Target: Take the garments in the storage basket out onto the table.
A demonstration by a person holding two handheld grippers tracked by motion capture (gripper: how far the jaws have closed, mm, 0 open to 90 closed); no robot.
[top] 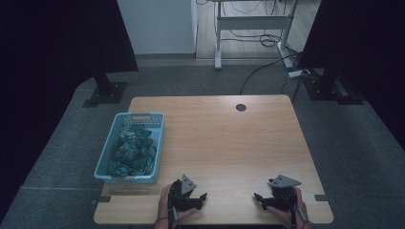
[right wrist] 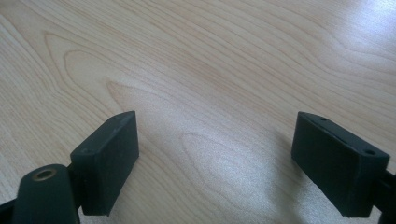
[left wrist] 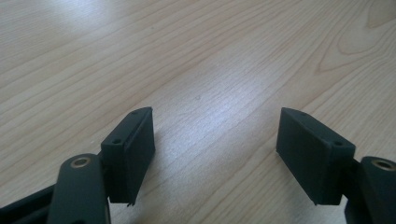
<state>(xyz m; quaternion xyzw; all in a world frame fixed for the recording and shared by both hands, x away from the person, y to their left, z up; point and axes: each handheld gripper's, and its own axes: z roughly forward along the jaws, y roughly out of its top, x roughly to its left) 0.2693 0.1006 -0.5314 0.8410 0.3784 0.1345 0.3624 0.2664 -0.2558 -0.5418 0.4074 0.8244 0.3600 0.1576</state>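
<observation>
With both the left gripper and right gripper resting empty, jaws spread wide, on the bench, reach the left one first into the blue basket of dark cloth.

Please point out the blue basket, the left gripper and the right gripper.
blue basket [top: 106,175], high view, on its near rim.
left gripper [top: 202,199], high view, midway between its open fingertips.
right gripper [top: 259,200], high view, midway between its open fingertips.
</observation>
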